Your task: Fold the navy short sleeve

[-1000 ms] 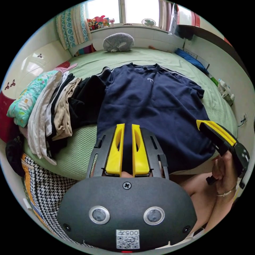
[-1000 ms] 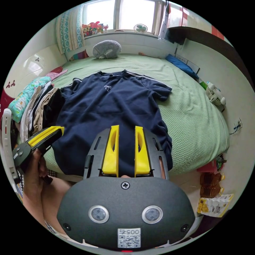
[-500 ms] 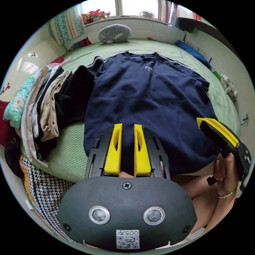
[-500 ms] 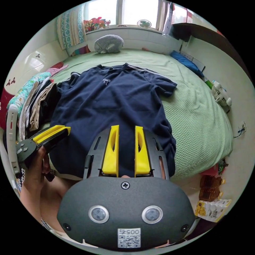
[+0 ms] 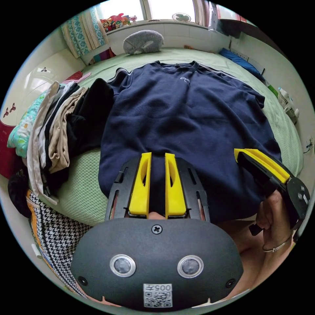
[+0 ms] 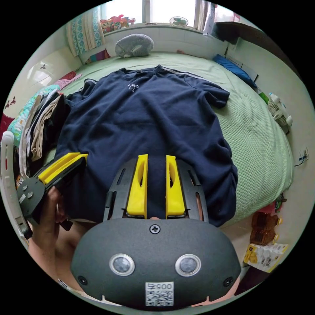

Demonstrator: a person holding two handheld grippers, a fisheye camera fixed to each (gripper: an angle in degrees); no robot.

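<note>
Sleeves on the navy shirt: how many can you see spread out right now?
2. One sleeve lies flat on the green bed cover, on the wall side. The other sleeve runs against the pile of clothes and is partly hidden there.

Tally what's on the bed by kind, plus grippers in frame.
Navy short sleeve shirt, spread flat: 1
Pile of folded clothes beside it: 1
Grey plush toy by the window: 1
Blue item at the wall edge: 1
Grippers: 2, left gripper, right gripper
Total: 6
</note>
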